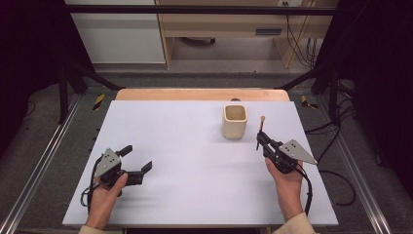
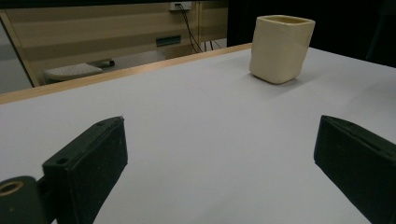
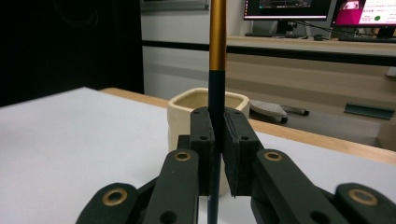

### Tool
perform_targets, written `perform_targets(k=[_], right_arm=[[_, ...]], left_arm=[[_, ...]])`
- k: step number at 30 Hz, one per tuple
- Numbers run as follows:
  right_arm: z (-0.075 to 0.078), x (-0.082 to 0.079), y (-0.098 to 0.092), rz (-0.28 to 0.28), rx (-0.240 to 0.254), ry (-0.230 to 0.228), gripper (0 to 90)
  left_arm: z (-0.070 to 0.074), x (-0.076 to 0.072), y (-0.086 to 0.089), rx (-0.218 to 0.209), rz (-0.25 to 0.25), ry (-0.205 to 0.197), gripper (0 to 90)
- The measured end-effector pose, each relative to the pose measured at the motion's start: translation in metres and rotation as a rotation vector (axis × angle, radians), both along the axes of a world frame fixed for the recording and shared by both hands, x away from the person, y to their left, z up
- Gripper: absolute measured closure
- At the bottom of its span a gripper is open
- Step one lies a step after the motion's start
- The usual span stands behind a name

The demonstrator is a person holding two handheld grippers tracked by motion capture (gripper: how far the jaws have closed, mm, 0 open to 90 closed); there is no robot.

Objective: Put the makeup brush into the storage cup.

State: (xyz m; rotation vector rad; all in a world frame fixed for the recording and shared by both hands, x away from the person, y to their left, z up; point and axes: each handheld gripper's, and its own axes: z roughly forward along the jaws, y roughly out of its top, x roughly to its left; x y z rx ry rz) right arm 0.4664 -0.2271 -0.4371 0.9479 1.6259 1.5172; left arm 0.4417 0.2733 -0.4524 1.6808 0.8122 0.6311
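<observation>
A cream square cup stands on the white tabletop, right of centre toward the back. My right gripper hovers just right of and nearer than the cup, shut on a slim stick with a dark lower part and a gold upper part. In the right gripper view the stick rises upright between the closed jaws of the right gripper, with the cup right behind. My left gripper rests low at the front left, open and with nothing between its jaws. In the left gripper view, that left gripper faces the cup far off.
A wooden strip edges the far side of the table. Metal rails run along both sides, and cables lie on the floor at the right. Cabinets stand beyond the table.
</observation>
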Motion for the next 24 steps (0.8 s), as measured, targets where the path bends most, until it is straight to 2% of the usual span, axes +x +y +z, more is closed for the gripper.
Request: perform_targets(k=[2,4,8,9,13,15,24], right_arm=[[0.001,0.002,0.002,0.005,0.041,0.002,83.1],[0.002,0.003,0.004,0.001,0.056,0.003,83.1],[0.004,0.007,0.008,-0.007,0.056,0.018,83.1],[0.005,0.009,0.009,-0.009,0.041,0.011,83.2],[0.010,0.015,0.013,-0.009,0.051,0.027,83.2],[0.013,0.017,0.015,-0.006,0.045,0.025,83.2],[0.033,0.028,0.028,0.015,0.007,0.012,83.2]], left_arm=[[0.000,0.000,0.000,0.005,0.000,-0.005,2.1],[0.000,0.000,-0.001,0.006,0.001,-0.007,2.1],[-0.001,-0.001,-0.001,0.015,0.003,-0.008,2.1],[-0.001,-0.001,-0.001,0.016,0.004,-0.009,2.1],[-0.002,-0.001,-0.004,0.028,-0.003,-0.007,2.1],[-0.002,-0.002,-0.006,0.040,-0.012,-0.012,2.1],[-0.002,-0.002,-0.007,0.039,-0.013,-0.008,1.9]])
